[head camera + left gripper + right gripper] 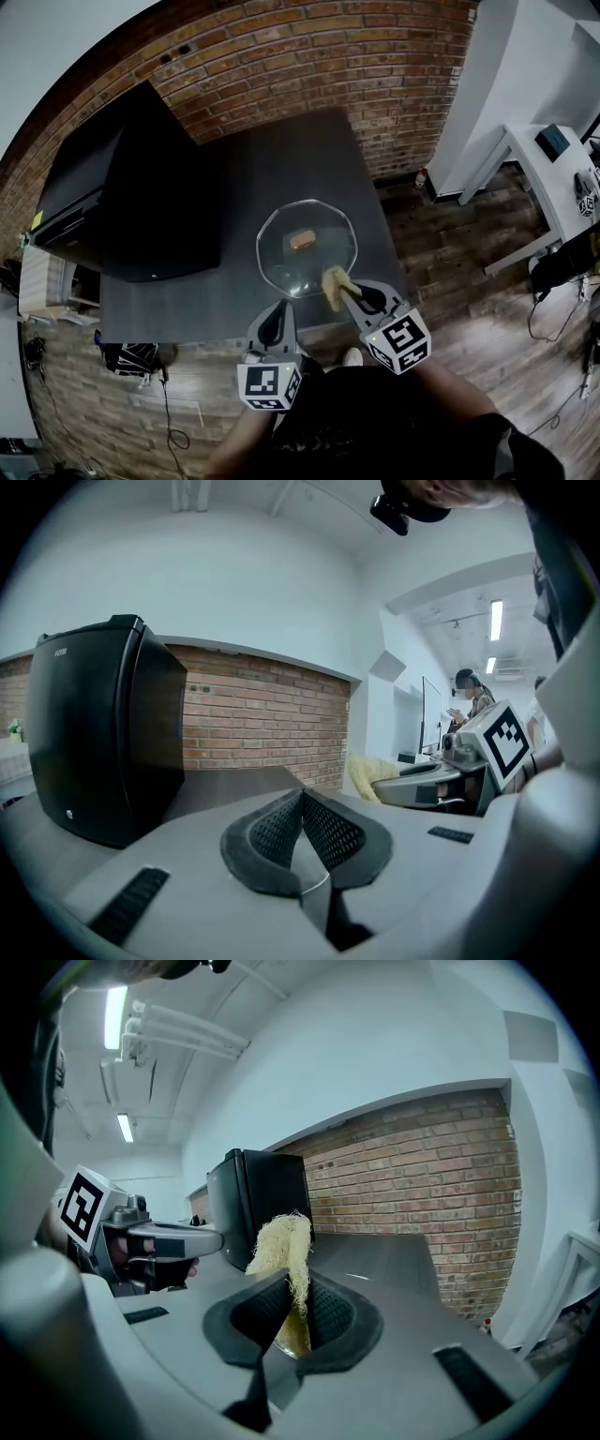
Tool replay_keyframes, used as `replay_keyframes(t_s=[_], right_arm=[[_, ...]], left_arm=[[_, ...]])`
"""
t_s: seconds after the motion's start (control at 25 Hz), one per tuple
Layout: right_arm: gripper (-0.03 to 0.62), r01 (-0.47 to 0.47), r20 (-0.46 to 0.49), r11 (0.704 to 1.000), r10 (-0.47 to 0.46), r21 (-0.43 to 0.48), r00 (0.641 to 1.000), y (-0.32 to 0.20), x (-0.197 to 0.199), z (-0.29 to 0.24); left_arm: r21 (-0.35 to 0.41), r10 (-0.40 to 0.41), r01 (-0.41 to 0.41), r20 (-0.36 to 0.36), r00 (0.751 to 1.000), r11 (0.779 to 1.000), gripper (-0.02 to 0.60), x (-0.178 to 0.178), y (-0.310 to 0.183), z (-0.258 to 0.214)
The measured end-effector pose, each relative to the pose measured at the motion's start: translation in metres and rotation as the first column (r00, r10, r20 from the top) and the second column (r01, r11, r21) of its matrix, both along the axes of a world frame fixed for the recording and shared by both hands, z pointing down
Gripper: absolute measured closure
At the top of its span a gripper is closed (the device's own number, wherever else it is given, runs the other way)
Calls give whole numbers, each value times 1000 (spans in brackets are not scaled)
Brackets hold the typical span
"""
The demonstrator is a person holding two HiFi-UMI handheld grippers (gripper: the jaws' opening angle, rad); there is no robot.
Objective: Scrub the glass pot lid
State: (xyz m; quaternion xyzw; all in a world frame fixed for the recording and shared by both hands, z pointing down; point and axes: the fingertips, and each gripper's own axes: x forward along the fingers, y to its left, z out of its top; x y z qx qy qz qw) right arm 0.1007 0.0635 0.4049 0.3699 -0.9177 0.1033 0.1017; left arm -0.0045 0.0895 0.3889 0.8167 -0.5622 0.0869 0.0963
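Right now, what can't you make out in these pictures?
- Head view: whether the scrubber touches the lid; too small.
- Right gripper view: the scrubber's lower end, behind the jaws.
- Left gripper view: most of the lid, behind shut jaws.
- Head view: white desk, cut off by the right edge.

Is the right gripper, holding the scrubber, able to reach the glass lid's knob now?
Probably yes. The right gripper holds the scrubber at the near rim of the glass lid; nothing stands between it and the knob.

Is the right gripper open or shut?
Shut: the right gripper pinches the yellow scrubber between its jaws.
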Motion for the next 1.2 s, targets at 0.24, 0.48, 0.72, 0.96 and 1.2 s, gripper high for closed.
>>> replay_keyframes(t_s=[0.24,0.48,0.72,0.96,1.2], right_arm=[[546,-13,-5,1000,13,-13,1000,12,1,7],[548,-23,-12,1000,23,-13,1000,21,7,8],[548,-4,-7,1000,4,-6,1000,25,1,5],[548,10,-6,1000,-10,-5,1000,27,-5,5],[548,30,-16,1000,-30,0,999,29,-14,3]], left_arm=[[-8,17,-17,-11,1000,1000,548,-1,9,5],[-9,35,-35,-5,999,999,548,6,14,7],[-4,31,-31,6,1000,1000,548,2,18,2],[-10,26,-26,7,1000,1000,548,-2,22,5],[-7,25,-25,9,1000,1000,548,-4,26,2]])
